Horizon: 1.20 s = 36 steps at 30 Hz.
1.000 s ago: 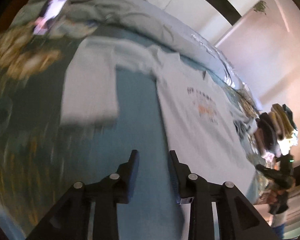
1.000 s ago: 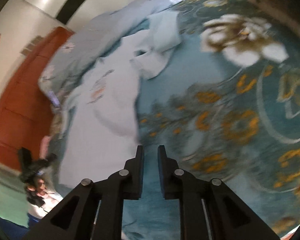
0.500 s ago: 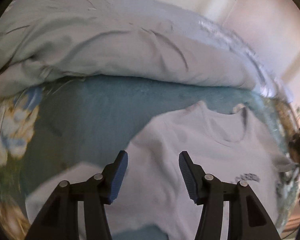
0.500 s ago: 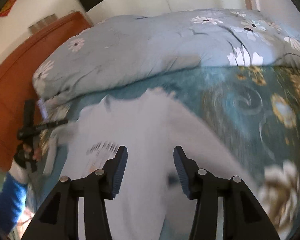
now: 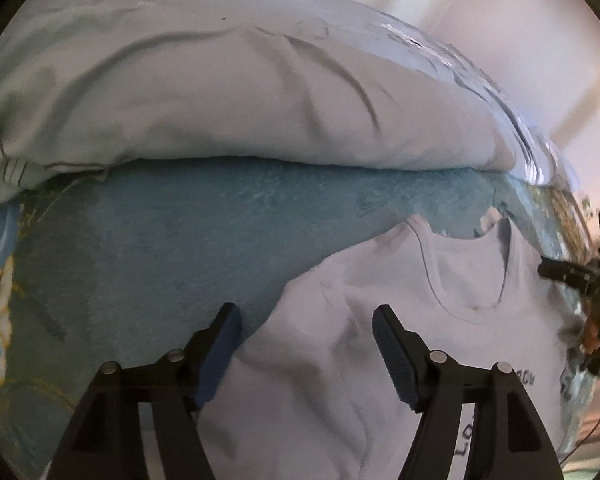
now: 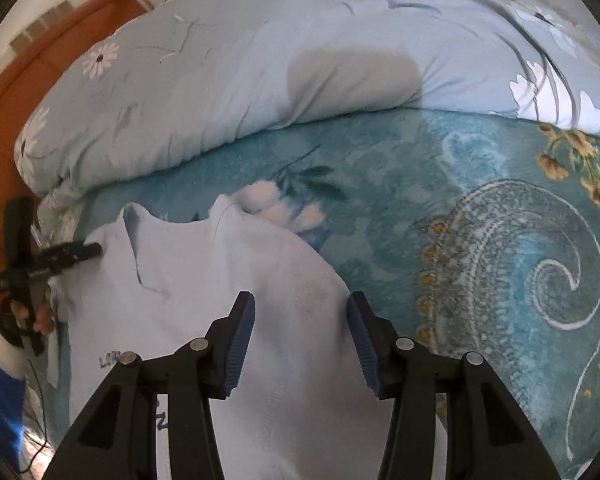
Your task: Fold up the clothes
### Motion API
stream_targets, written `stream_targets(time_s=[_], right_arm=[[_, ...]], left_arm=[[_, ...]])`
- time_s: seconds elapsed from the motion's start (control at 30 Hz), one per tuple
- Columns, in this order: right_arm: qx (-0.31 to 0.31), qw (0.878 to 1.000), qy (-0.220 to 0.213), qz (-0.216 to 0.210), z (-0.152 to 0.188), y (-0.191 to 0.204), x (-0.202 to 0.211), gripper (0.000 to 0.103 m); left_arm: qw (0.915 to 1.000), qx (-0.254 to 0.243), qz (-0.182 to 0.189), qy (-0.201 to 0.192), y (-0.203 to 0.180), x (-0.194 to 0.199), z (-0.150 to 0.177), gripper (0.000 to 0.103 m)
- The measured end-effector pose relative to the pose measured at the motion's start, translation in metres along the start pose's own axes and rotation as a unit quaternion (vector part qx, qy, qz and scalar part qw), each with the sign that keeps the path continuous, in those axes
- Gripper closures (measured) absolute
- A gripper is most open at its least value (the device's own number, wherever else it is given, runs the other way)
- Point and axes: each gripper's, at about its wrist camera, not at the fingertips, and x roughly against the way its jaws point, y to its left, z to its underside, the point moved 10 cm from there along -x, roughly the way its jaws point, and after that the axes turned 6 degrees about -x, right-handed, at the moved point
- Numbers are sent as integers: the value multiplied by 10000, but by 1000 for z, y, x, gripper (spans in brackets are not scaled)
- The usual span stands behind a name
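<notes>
Shirt (image 5: 440,340) lies flat on the bed (image 6: 480,240), collar toward twelve o'clock, as left hand-held gripper (image 5: 306,344), jaws opening, and unclenched, empty right hand-held gripper (image 6: 300,336) hover above its shoulders, probably needing to descend and pinch.

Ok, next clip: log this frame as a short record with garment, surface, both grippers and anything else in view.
garment: white T-shirt, lying front up, collar toward the duvet
surface: teal patterned bedspread
background: pale blue floral duvet bunched behind the shirt
left gripper: jaws opening over the shirt's shoulder edge, nothing gripped
right gripper: open over the other shoulder, nothing gripped
other: a hand on the left gripper's handle
</notes>
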Motion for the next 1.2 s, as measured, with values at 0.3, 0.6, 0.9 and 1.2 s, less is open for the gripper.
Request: stream_targets(time_s=[0.3, 0.6, 0.9, 1.2], right_arm=[[148, 9997, 172, 69, 1, 5, 2, 98], [651, 9902, -911, 832, -62, 35, 36, 99], [381, 9921, -752, 929, -61, 41, 15, 96], [438, 9913, -1193, 346, -10, 31, 108, 63]], left_arm=[[9993, -311, -143, -117, -12, 11, 12, 97], [9927, 156, -780, -904, 23, 56, -21, 97], [9916, 1048, -591, -478, 35, 40, -2, 83], [9786, 1516, -826, -1120, 21, 122, 42, 35]])
